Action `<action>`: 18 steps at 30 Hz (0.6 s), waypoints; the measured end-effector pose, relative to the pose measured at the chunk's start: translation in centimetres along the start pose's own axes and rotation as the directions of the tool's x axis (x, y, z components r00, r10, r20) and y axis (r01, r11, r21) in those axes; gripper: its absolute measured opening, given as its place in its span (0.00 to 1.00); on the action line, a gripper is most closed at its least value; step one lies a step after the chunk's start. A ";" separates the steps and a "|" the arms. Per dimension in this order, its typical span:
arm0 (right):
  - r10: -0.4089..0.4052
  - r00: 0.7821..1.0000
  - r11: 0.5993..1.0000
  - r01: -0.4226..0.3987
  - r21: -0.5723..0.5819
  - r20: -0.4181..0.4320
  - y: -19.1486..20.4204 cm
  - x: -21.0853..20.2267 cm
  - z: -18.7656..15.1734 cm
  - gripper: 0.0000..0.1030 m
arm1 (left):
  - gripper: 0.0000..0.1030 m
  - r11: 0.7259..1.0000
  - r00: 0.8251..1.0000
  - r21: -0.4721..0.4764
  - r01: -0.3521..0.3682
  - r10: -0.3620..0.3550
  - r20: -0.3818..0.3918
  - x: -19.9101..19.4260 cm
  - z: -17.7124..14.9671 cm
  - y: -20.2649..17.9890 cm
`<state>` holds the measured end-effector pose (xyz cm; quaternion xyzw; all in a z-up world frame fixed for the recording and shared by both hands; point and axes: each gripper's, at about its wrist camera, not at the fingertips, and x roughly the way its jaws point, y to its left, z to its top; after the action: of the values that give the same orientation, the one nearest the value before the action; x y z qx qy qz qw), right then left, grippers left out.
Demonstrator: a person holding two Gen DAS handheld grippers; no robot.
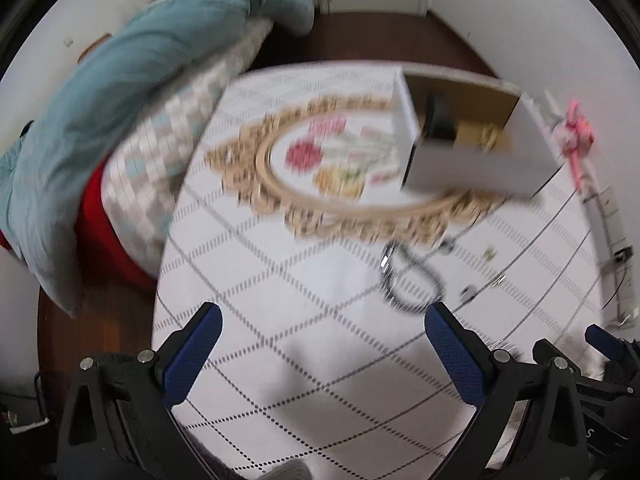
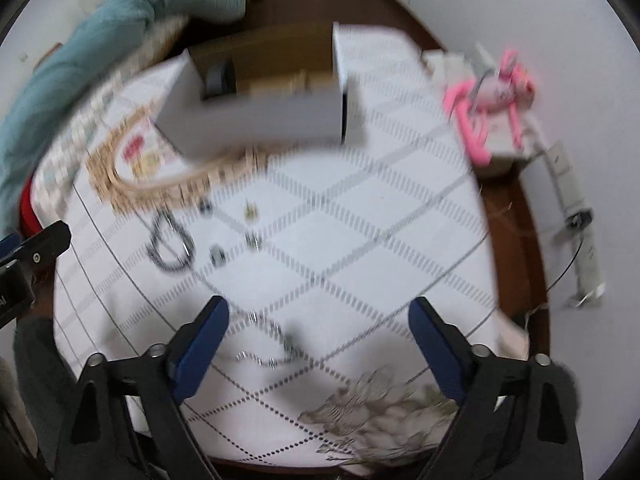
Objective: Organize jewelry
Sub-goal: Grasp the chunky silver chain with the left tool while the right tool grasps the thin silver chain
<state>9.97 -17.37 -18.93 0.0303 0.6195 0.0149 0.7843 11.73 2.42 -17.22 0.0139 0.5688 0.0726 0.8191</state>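
Observation:
Both views are motion-blurred. An open white box [image 1: 472, 160] with a brown inside stands at the far side of the white patterned tablecloth [image 1: 304, 288]; it also shows in the right wrist view [image 2: 256, 120]. A dark beaded bracelet [image 1: 408, 280] lies just beyond my left gripper [image 1: 324, 316], which is open and empty. The bracelet [image 2: 170, 248] shows in the right wrist view with small earrings [image 2: 251, 211] and a dark ring [image 2: 217, 256] beside it. A silver chain [image 2: 268, 344] lies between the fingers of my open right gripper [image 2: 318, 312].
A teal blanket [image 1: 132, 92] and checked cushion [image 1: 168, 152] lie left of the table. A pink toy [image 2: 496, 92] sits on a box at the right. A dark item [image 2: 218, 76] stands inside the white box. The right gripper's tip [image 1: 604, 340] shows at lower right.

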 end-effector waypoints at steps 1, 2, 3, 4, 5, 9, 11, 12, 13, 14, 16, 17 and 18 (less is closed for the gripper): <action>0.001 1.000 1.000 -0.001 0.003 -0.019 0.0 1.0 -0.6 0.83 | 1.00 1.000 1.000 0.001 -0.007 0.007 -0.013 0.7 -0.5 0.1; -0.001 0.999 1.000 0.001 0.003 -0.032 0.1 1.8 -1.2 0.81 | 1.00 1.000 1.000 0.002 -0.013 0.013 -0.027 1.3 -0.9 0.1; -0.001 0.999 1.000 0.001 0.002 -0.043 0.2 2.3 -1.6 0.76 | 1.00 1.000 0.999 0.000 -0.016 0.016 -0.045 2.0 -1.3 0.1; -0.002 0.998 1.000 0.003 0.002 -0.056 0.2 2.8 -2.0 0.72 | 1.00 1.000 0.998 -0.002 -0.018 0.018 -0.057 2.6 -1.7 0.2; 0.001 0.998 1.000 -0.001 0.004 -0.069 0.3 3.5 -2.6 0.69 | 1.00 1.000 0.998 -0.003 -0.021 0.021 -0.066 3.0 -2.0 0.4; -0.057 0.998 0.997 0.057 -0.050 -0.002 1.3 3.4 -3.9 0.57 | 1.00 1.000 0.996 -0.008 -0.021 0.020 -0.082 4.1 -3.0 0.7; -0.050 0.998 0.996 0.052 -0.069 0.037 1.6 3.2 -4.4 0.42 | 1.00 1.000 0.997 -0.005 -0.021 0.021 -0.076 4.3 -3.3 0.6; -0.050 0.997 0.996 0.053 -0.074 0.051 1.7 3.0 -4.6 0.11 | 1.00 1.000 0.997 -0.003 -0.019 0.019 -0.071 4.3 -3.4 0.6; -0.045 0.998 0.996 0.049 -0.069 0.053 1.6 3.0 -4.7 0.06 | 1.00 1.000 0.998 0.002 -0.016 0.016 -0.065 4.3 -3.4 0.5; -0.031 0.998 0.998 0.035 -0.061 0.054 1.4 3.0 -4.7 0.06 | 1.00 1.000 0.998 0.008 -0.015 0.016 -0.059 4.2 -3.4 0.4; 0.015 0.999 1.000 -0.013 -0.025 0.051 0.5 2.9 -4.4 0.05 | 1.00 0.999 0.999 0.030 -0.012 0.014 -0.049 4.0 -3.3 0.0; 0.030 0.998 1.000 -0.030 -0.006 0.056 0.0 2.8 -4.2 0.05 | 1.00 0.999 0.999 0.051 -0.010 0.012 -0.038 3.9 -3.4 -0.4; 0.043 0.997 0.999 -0.044 0.013 0.066 -0.6 2.4 -3.8 0.04 | 1.00 0.998 0.999 0.067 -0.009 0.011 -0.031 3.8 -3.3 -0.7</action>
<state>6.83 -17.76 -22.21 0.0497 0.5926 0.0264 0.8035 10.01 2.02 -21.95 0.0427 0.5835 0.0578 0.8089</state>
